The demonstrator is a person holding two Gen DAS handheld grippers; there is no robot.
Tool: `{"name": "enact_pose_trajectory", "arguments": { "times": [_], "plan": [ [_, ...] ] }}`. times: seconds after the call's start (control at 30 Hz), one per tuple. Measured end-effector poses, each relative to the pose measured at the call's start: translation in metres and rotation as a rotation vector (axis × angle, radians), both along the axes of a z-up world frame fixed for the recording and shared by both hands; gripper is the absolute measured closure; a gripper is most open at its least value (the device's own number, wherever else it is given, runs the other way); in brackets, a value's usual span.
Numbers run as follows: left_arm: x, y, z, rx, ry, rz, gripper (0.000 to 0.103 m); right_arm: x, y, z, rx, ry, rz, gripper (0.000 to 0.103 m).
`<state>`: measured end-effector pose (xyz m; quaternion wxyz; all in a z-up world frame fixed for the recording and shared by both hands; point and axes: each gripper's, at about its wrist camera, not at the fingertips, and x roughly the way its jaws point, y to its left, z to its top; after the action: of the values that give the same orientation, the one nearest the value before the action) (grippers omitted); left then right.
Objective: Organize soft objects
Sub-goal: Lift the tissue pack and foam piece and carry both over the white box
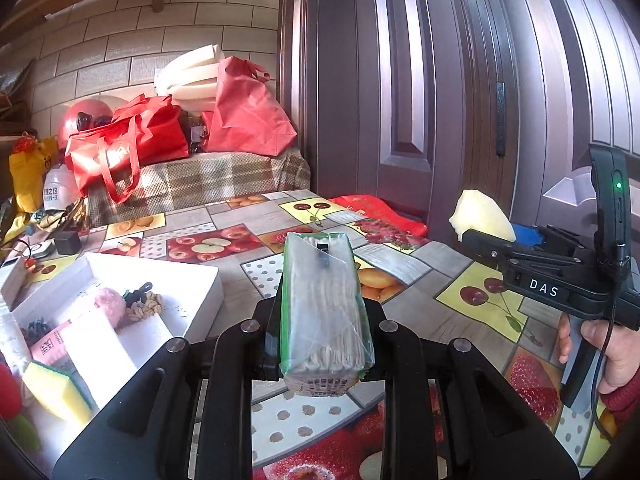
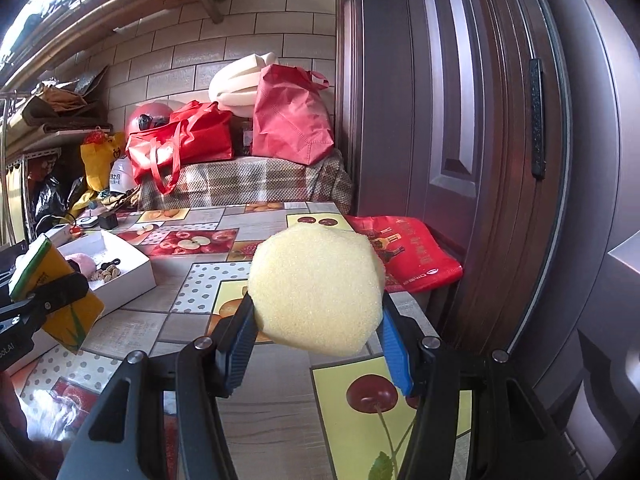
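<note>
My left gripper (image 1: pixel 326 320) is shut on a plastic-wrapped tissue pack (image 1: pixel 324 300) with green edges, held off the table and pointing away from me. In the right wrist view the same pack (image 2: pixel 56 264) shows its yellow side at the far left. My right gripper (image 2: pixel 316 320) is shut on a pale yellow round sponge (image 2: pixel 316 288), squeezed between the blue pads. That sponge (image 1: pixel 482 216) also shows at the right of the left wrist view, above the table. A white open box (image 1: pixel 200 280) at the left holds a pink ball (image 1: pixel 110 306), a knotted rope and a yellow-green sponge (image 1: pixel 56 392).
The table (image 1: pixel 440 320) wears a fruit-patterned cloth. A red bag (image 2: pixel 412 256) lies at its far right edge against a dark door (image 2: pixel 460 120). Behind the table, red bags (image 1: pixel 132 140) and white foam stand on a plaid-covered surface. A hand (image 1: pixel 616 352) holds the right gripper's handle.
</note>
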<state>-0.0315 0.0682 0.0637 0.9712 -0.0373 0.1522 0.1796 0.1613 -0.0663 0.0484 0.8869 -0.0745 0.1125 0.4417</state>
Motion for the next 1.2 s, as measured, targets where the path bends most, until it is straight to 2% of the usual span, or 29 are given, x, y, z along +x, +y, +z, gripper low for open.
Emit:
{"name": "enact_pose_trajectory", "arguments": {
  "times": [0.33, 0.6, 0.93, 1.2],
  "plan": [
    [-0.039, 0.008, -0.001, -0.001, -0.005, 0.038, 0.081, -0.037, 0.017, -0.001, -0.009, 0.013, 0.069, 0.046],
    [-0.079, 0.019, -0.002, 0.032, 0.006, 0.062, 0.081, -0.074, 0.047, -0.004, -0.036, 0.028, 0.169, 0.046],
    [-0.120, 0.061, -0.005, 0.007, -0.002, 0.176, 0.080, -0.134, 0.091, -0.007, -0.048, 0.018, 0.302, 0.046],
    [-0.149, 0.096, -0.008, -0.007, -0.020, 0.273, 0.080, -0.161, 0.119, -0.009, -0.069, 0.008, 0.359, 0.046]
  ]
}}
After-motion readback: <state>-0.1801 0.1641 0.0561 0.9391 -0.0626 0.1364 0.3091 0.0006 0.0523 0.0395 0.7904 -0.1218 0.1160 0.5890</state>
